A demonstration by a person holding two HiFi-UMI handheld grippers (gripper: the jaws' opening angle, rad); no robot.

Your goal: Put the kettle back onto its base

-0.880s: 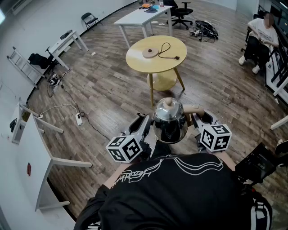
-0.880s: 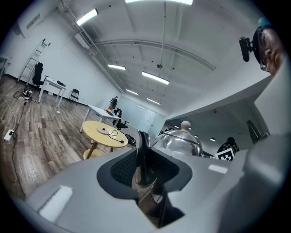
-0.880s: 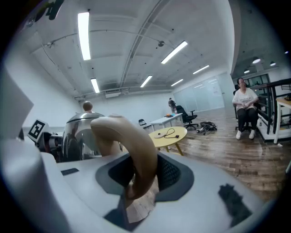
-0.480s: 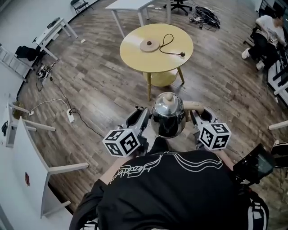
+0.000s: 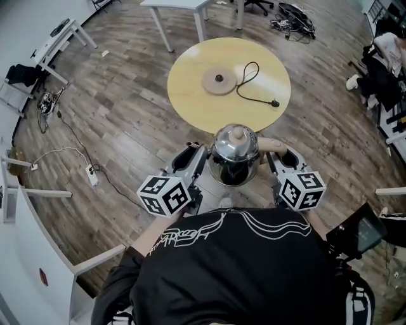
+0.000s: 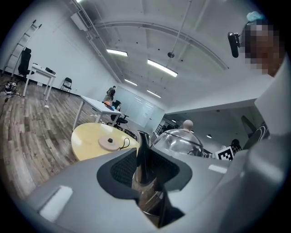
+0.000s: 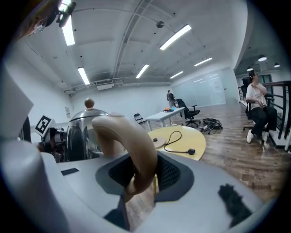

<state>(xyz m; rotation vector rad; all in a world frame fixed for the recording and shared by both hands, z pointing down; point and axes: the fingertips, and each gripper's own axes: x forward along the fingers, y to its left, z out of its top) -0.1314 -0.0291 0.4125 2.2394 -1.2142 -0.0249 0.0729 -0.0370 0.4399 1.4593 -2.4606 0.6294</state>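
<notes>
A shiny steel kettle [image 5: 233, 152] with a tan knob and tan handle hangs in the air between my two grippers, just short of the round yellow table [image 5: 190, 95]. My left gripper [image 5: 200, 159] is shut on the kettle's spout [image 6: 142, 168]. My right gripper [image 5: 271, 159] is shut on the curved handle [image 7: 132, 145]. The round kettle base [image 5: 219, 82] lies near the table's middle, and its black cord [image 5: 250, 79] runs off to the right. The base [image 6: 108, 143] also shows past the spout, with the kettle's dome [image 6: 182, 139] at the right.
A white table [image 5: 177, 5] stands beyond the round one. At the right edge sits a person [image 5: 387, 63]. Cables and a power strip [image 5: 92, 176] lie on the wooden floor at the left, near white frames [image 5: 38, 190].
The round table and base have come much closer and lower in the head view. The kettle stays held between both grippers, now near the table's front edge.
</notes>
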